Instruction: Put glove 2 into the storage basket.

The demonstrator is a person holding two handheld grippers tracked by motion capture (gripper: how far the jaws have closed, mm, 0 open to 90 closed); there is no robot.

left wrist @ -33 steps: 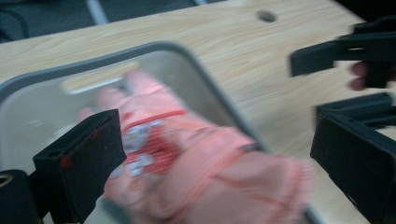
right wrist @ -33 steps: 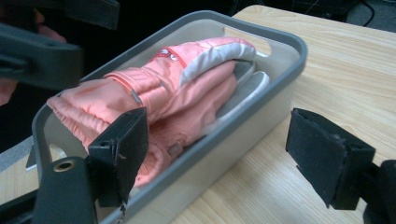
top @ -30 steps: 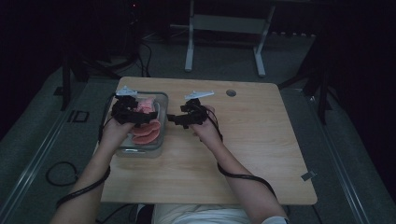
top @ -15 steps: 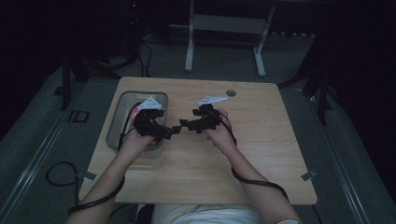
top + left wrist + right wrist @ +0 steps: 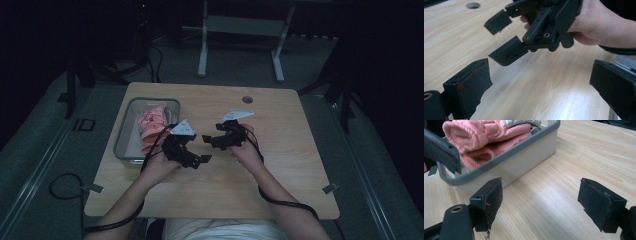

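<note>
The desk [image 5: 280, 150] is pale wood with a fine straight grain, smooth and faintly glossy, catching soft light patches near the jaws. The bin [image 5: 524, 157] at its back left corner looks like plastic: milky, slightly translucent walls under a matt grey rim. The clothes [image 5: 486, 137] in it are soft pink knit cloth, fleecy and ribbed at the cuff, with a paler lining. The left gripper [image 5: 192, 159] and the right gripper [image 5: 215, 141] are matt black plastic, lightly textured; their jaws carry rough, dark foam-like pads, frayed at the edges. Each bears a flat matt grey plate.
</note>
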